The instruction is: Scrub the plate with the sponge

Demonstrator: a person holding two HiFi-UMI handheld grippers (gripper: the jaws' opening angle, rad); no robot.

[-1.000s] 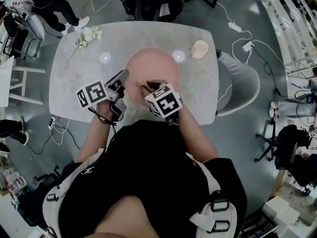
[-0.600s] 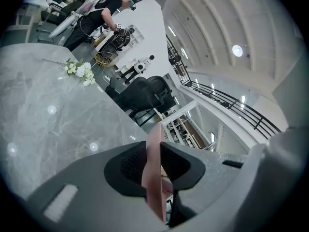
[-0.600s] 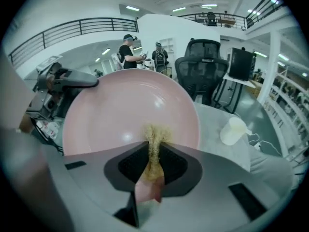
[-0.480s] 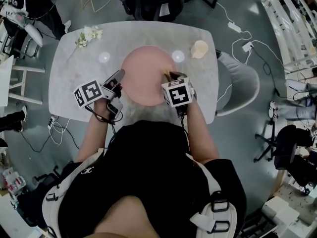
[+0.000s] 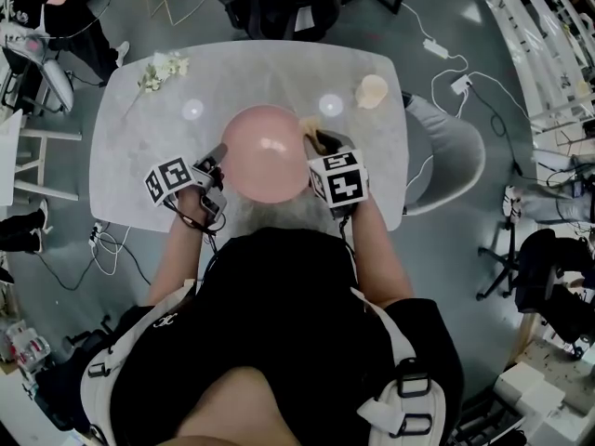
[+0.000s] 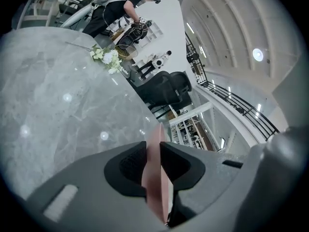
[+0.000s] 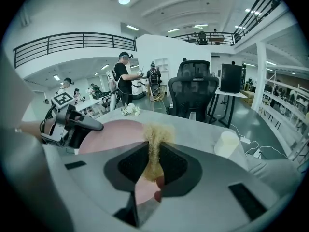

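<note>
Two hand-held grippers meet at one pink plate [image 5: 265,151] in the middle of the grey marble counter [image 5: 149,128]. My left hand-held gripper [image 5: 219,152] has the plate's left rim clamped between its pads, the jaws standing only as far apart as the rim is thick. My right hand-held gripper [image 5: 319,141] is closed on a pale yellow fibrous sponge [image 5: 310,124], whose frayed tip sticks out past the jaws at the plate's right edge, touching it as far as I can judge. The plate's face shows plain pink with one bright glare. A cream cup [image 5: 372,90] stands well apart at the far right of the counter; I cannot see what it holds.

From the head view I get the whole layout, including a sprig of white flowers [image 5: 160,70] at the far left corner, but not the grips themselves. The left gripper view shows the plate edge-on, a thin pink sliver pinched between the dark pads. The right gripper view shows the sponge squeezed flat between its pads, the plate's broad face beyond, and the left hand-held gripper gripping the opposite rim. I cannot tell whether the plate's underside rests on the counter.
</note>
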